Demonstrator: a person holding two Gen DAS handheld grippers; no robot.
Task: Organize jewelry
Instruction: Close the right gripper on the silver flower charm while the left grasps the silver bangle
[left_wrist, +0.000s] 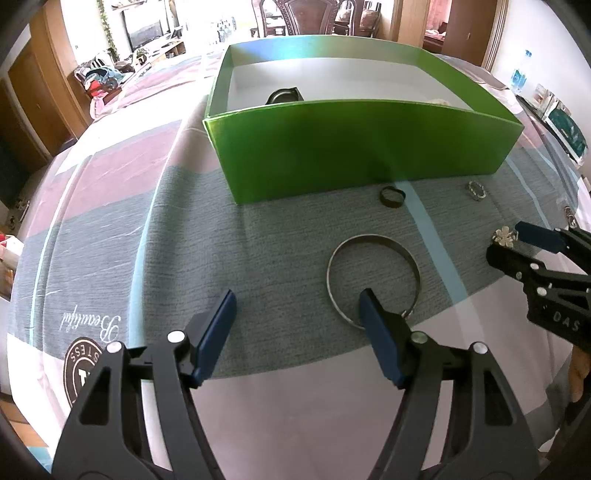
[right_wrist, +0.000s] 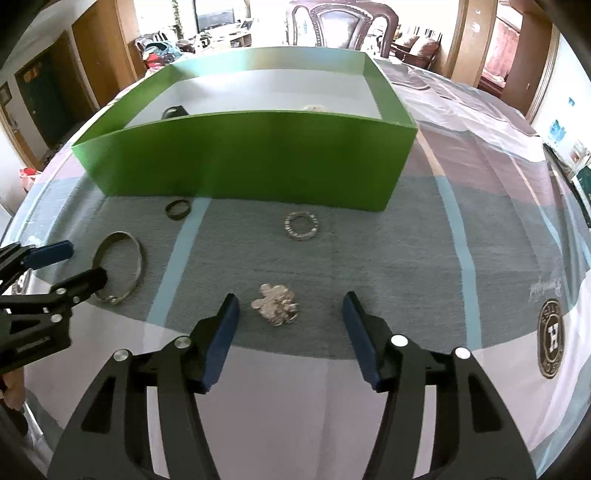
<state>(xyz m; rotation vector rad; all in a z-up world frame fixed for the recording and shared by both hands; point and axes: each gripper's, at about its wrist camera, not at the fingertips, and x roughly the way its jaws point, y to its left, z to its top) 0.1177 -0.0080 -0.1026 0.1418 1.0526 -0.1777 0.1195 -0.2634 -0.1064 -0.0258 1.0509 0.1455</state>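
A green box (left_wrist: 354, 147) (right_wrist: 258, 155) stands open on the cloth, with a dark watch (left_wrist: 284, 96) (right_wrist: 173, 112) and a pale piece (right_wrist: 314, 108) inside. In front lie a dark ring (left_wrist: 392, 196) (right_wrist: 178, 209), a beaded silver ring (left_wrist: 477, 190) (right_wrist: 301, 225), a silver bangle (left_wrist: 373, 280) (right_wrist: 120, 271) and a silver flower brooch (left_wrist: 505, 236) (right_wrist: 276, 305). My left gripper (left_wrist: 297, 314) (right_wrist: 79, 264) is open, its right finger over the bangle's near rim. My right gripper (right_wrist: 290, 312) (left_wrist: 508, 240) is open around the brooch.
A striped cloth (left_wrist: 184, 229) with a round logo (right_wrist: 552, 338) covers the table. A carved chair (right_wrist: 343, 26) stands behind the box. Clutter and wooden doors line the room's far side.
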